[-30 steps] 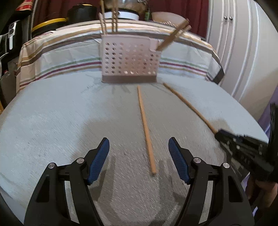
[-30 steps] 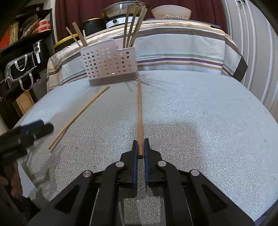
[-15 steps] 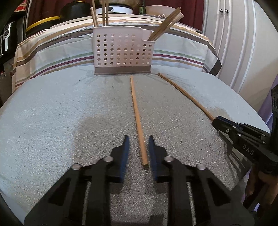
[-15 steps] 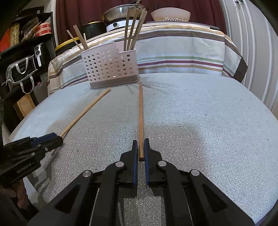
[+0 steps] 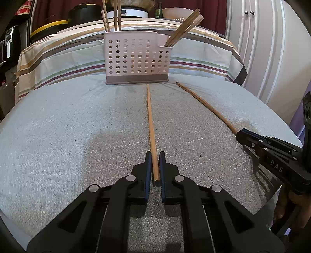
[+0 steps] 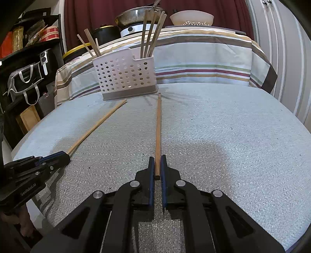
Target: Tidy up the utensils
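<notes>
Table (image 5: 58, 136) was round-edged w/ a pale grey-blue, pebbly foam-like cover, dotted w/ small dark specks. Past its far edge sat a lower surface draped in a striped cloth (image 5: 194, 64), w/ a white bowl (image 6: 191, 18), a metal pan (image 6: 136, 18) & a black pot w/ yellow rim (image 5: 48, 29) on top. Dark red curtain behind; white cabinet doors (image 5: 262, 48) off the right edge, black shelving w/ a bag (image 6: 23, 81) off the left edge.

Perforated white utensil caddy (image 5: 138, 58) stood upright near the far edge, centre-left, w/ sticks already standing in both its compartments. Two loose wooden sticks lay on the table, far tips close to the caddy base, fanning apart toward the near edge.

Left gripper (image 5: 155, 171) was clamped on the near end of the left stick (image 5: 150, 120), blue pads tight on both sides. Right gripper (image 6: 157, 172) was clamped the same way on the near end of the right stick (image 6: 158, 126). Both sticks looked flat on the cover; can't tell if the held ends were lifted at all.

Vs a sec earlier: left jaws had stood wide open, straddling the stick end w/o touching; they had just been closing & now pinched it. Left gripper also sat a bit nearer the stick. Right gripper unchanged, same grip. Caddy & both sticks hadn't shifted.
</notes>
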The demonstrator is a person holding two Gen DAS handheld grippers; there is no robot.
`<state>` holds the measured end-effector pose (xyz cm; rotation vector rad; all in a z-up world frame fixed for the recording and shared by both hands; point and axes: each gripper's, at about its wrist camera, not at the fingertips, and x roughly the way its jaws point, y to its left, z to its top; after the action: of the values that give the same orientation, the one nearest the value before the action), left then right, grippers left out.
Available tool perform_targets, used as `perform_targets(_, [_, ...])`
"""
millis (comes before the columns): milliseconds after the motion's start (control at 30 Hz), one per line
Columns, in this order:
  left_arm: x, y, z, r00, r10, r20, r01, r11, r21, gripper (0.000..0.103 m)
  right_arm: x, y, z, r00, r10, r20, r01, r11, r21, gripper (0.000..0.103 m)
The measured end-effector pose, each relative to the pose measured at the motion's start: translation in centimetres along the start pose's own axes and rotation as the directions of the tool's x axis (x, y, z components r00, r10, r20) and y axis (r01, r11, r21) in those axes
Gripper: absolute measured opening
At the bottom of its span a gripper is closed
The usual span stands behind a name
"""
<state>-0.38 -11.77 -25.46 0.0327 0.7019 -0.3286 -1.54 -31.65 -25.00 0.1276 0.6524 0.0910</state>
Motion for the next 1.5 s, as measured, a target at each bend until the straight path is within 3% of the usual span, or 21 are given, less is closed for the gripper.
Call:
perform_targets(267, [-0.3,0.1,0.0,1.000,-0.005,0.010,0.005,1.000,-0.009,0.006,-0.6,0.4,0.1,1.000,-0.004,0.018,0.004,1.000,-0.008,0.007])
perform_targets(567, [-2.0,0.3,0.8,0.996,0.009,0.085,-0.009,1.000,-0.002,0.006,-2.5,0.9,0.9,0.997,-0.011,0.072,0.012,1.000,-0.024,0.007])
perform_targets(967, [-6.5,0.9,3.7,0.963,0.079,0.258,-0.090,0.995,0.032,0.006,-5.9,1.7,3.5,0.986,-0.014,0.168,0.022,0.999,-0.046,0.007])
perform_targets(1267, [-8.5,2.3,6.2,0.950,0.084,0.300,-0.087,0.996,-0.003,0.006,-7.5,1.8,5.6,0.976,0.007,0.218,0.002,0.999,-0.039,0.007])
perform_targets(1500, [-8.5,3.7,8.5,0.952,0.069,0.297,-0.066,0.998,-0.020,0.006,-7.6,1.8,7.9,0.967,0.019,0.256,-0.009,0.999,-0.040,0.007])
